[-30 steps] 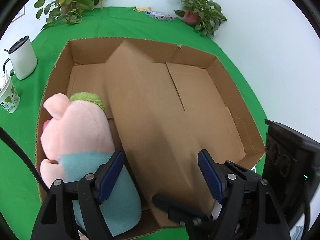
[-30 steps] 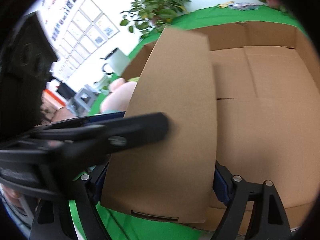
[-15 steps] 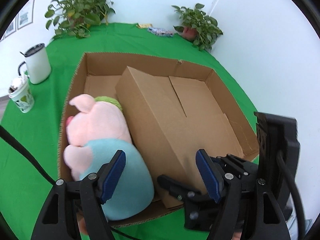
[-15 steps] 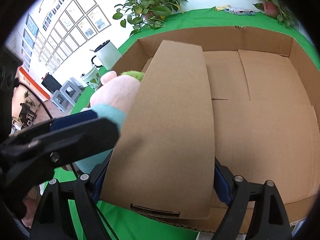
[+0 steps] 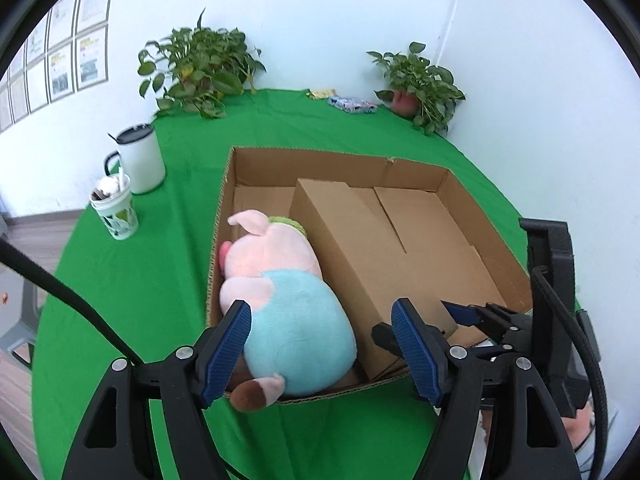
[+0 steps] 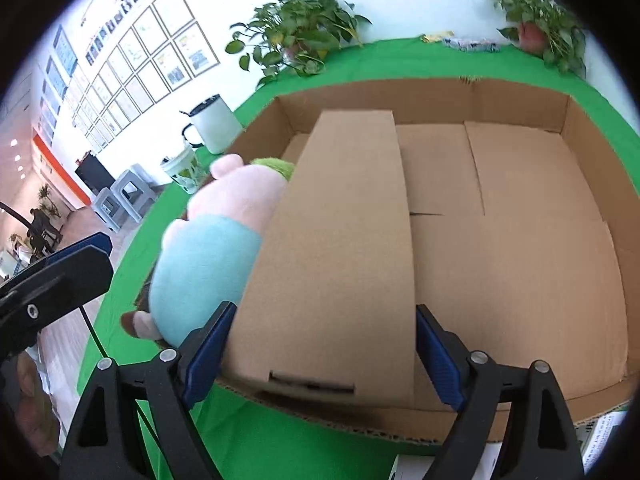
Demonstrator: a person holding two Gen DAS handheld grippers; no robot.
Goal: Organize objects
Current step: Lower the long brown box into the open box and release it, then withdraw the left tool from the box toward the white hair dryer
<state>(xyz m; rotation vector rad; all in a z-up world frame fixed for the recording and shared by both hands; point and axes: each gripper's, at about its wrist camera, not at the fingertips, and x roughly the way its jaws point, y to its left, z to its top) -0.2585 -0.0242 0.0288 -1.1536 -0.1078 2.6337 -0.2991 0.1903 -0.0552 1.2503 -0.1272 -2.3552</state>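
Two grippers are at work here, and their jaws stand differently. The right gripper (image 6: 320, 352) has its blue-padded jaws pressed on the two long sides of the small closed brown cardboard box (image 6: 340, 248), near the end closest to the camera, so it is clamped on this box. The left gripper (image 5: 320, 348) has its jaws wide apart with nothing between them; it hangs above the near edge of the tray, over the toy's lower part. The small box lies inside the large shallow brown cardboard tray (image 5: 484, 224), along the middle, with its near end at the tray's front wall. I judge this box as light and stiff, but the walls are thin cardboard and can bend in if the squeeze is too strong; a hold across the narrow width near the end, as it is now, seems a good place. The pads look ribbed, so slipping is not likely. Just beside the box, in the left part of the tray, lies the soft pink plush pig in a light blue shirt (image 5: 280, 292), touching the box side, and one brown foot reaches over the front wall. The toy is soft and light and will give under the jaws; the thick body is the best place to take it. The right part of the tray holds nothing, only the folded bottom flaps. Outside, on the green tablecloth (image 5: 160, 280), stand a white mug with a dark lid (image 5: 138, 158) and a patterned paper cup (image 5: 114, 212), well apart from the tray.
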